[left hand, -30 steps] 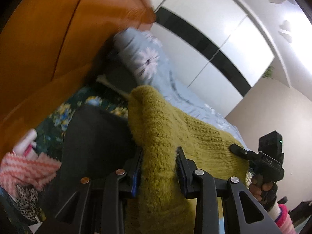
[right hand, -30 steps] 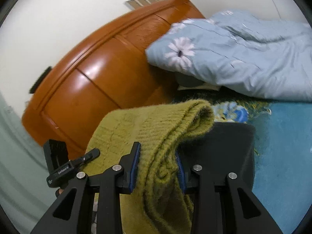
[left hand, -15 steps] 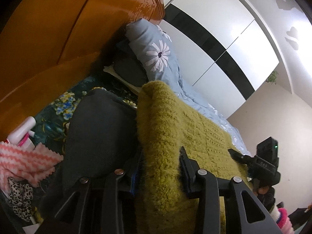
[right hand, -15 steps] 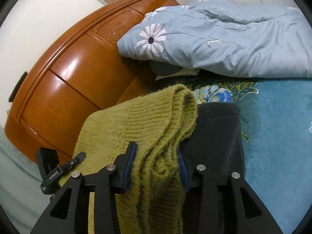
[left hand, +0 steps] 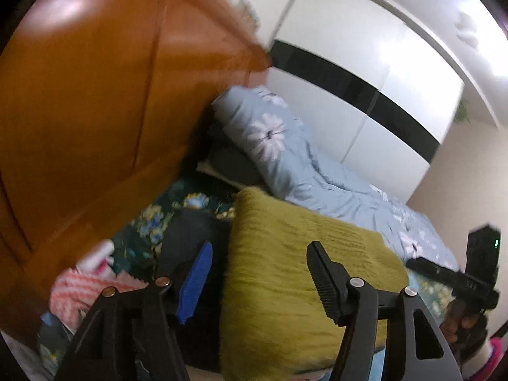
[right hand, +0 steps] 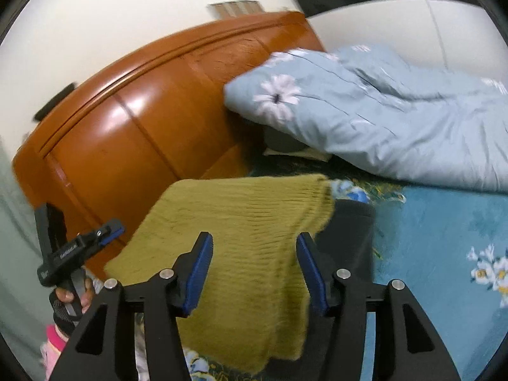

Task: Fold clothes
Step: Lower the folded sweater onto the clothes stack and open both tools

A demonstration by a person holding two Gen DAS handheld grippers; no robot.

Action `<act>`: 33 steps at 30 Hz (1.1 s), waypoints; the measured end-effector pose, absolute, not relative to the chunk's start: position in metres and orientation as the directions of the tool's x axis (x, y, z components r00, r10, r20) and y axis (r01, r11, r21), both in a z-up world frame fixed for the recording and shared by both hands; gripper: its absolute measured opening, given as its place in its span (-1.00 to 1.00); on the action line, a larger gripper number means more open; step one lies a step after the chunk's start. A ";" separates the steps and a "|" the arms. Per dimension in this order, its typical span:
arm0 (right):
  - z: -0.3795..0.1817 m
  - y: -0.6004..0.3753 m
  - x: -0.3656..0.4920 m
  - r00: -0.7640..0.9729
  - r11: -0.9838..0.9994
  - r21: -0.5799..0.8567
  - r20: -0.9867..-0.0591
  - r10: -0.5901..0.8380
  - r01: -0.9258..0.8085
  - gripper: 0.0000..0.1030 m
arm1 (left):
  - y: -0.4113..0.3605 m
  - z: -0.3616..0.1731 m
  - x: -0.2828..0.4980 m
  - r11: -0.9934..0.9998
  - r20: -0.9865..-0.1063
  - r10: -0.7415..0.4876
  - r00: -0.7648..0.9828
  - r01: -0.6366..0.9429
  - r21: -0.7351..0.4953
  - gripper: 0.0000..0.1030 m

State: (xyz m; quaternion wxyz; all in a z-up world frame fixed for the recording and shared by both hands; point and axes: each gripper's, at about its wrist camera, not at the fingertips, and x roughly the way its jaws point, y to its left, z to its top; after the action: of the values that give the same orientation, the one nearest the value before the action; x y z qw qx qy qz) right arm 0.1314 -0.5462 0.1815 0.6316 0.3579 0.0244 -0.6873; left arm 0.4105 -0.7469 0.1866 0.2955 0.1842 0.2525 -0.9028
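Olive knit sweater [right hand: 241, 231] lies folded flat on the bed, partly over a black garment [right hand: 349, 238], near the wooden headboard [right hand: 133, 133] and just short of the blue floral quilt [right hand: 381, 117]. Left gripper [left hand: 258, 274] and right gripper [right hand: 254, 266] both have jaws opening, sweater under the gap but pads clear of it, so nothing is held. Judging by looks it's thick, soft, floppy, fuzzy and not slippery or fragile, will sag if lifted by one point, so best pinch both near corners of the folded edge through all layers.
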 end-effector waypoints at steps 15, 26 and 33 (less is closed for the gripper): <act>0.147 -0.549 0.159 0.120 -0.129 0.374 -0.573 -0.811 0.919 0.11 | -0.712 0.141 0.357 -0.788 -0.596 -0.364 -0.716 0.577 -0.212 0.34; 0.153 -0.530 0.164 0.125 -0.128 0.406 -0.541 -0.831 0.905 0.20 | -0.683 0.159 0.366 -0.773 -0.547 -0.439 -0.713 0.610 -0.174 0.43; 0.145 -0.508 0.185 0.082 -0.123 0.314 -0.567 -0.820 0.942 0.46 | -0.655 0.155 0.373 -0.770 -0.529 -0.460 -0.713 0.617 -0.162 0.65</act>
State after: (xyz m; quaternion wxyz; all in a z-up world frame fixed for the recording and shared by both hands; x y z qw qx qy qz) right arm 0.1854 -0.5082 0.1448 0.6560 0.3327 0.0916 -0.6713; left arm 0.3731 -0.6550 0.1545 0.2958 0.2365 0.1659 -0.9105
